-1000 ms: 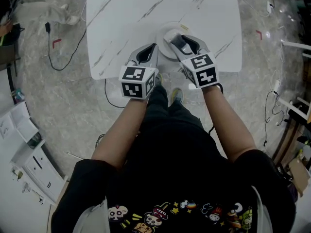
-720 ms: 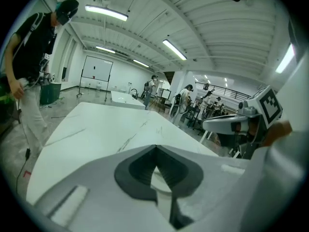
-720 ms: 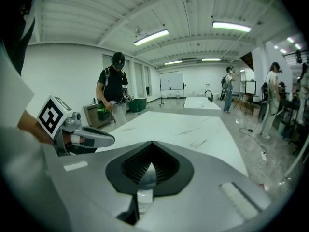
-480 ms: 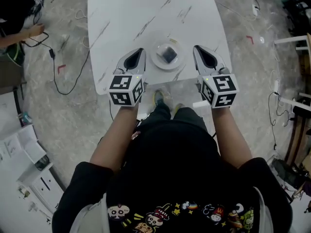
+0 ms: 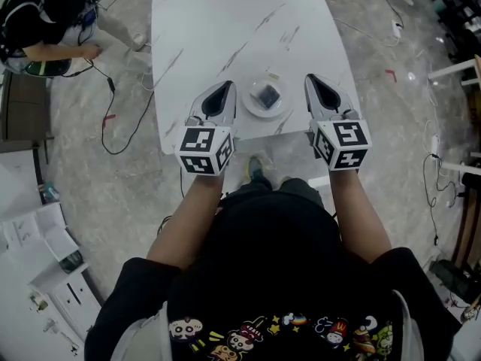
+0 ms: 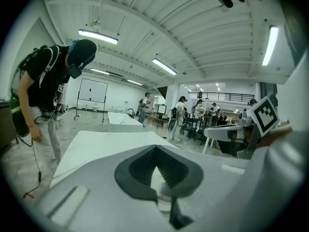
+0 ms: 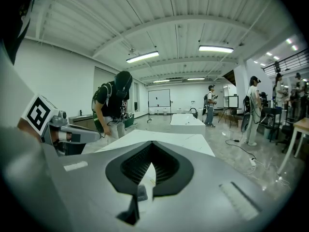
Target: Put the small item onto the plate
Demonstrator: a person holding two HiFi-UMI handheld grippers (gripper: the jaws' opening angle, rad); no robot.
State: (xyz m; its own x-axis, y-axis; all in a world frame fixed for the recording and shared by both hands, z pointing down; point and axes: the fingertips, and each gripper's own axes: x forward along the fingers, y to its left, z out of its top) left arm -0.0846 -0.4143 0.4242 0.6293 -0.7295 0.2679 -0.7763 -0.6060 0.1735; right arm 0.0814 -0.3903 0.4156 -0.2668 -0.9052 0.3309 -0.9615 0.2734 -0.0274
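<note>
A small dark item [image 5: 267, 94] lies on a round white plate [image 5: 255, 108] near the front edge of the white marble table [image 5: 225, 28]. My left gripper [image 5: 227, 86] hovers just left of the plate with its jaws shut on nothing. My right gripper [image 5: 310, 78] hangs just right of the plate, also shut and empty. Neither touches the plate or the item. In the left gripper view the shut jaws [image 6: 155, 147] point along the tabletop, and the right gripper view shows the same [image 7: 151, 143].
A small pale scrap [image 5: 273, 74] lies on the table beyond the plate. A person [image 5: 45, 17] bends over at the far left, near cables [image 5: 128, 119] on the floor. Other people and tables [image 7: 186, 120] stand farther off in the hall.
A second ago my right gripper was over the plate. It has drawn back to the plate's right side, leaving the dark item on it. The left gripper stayed beside the plate.
</note>
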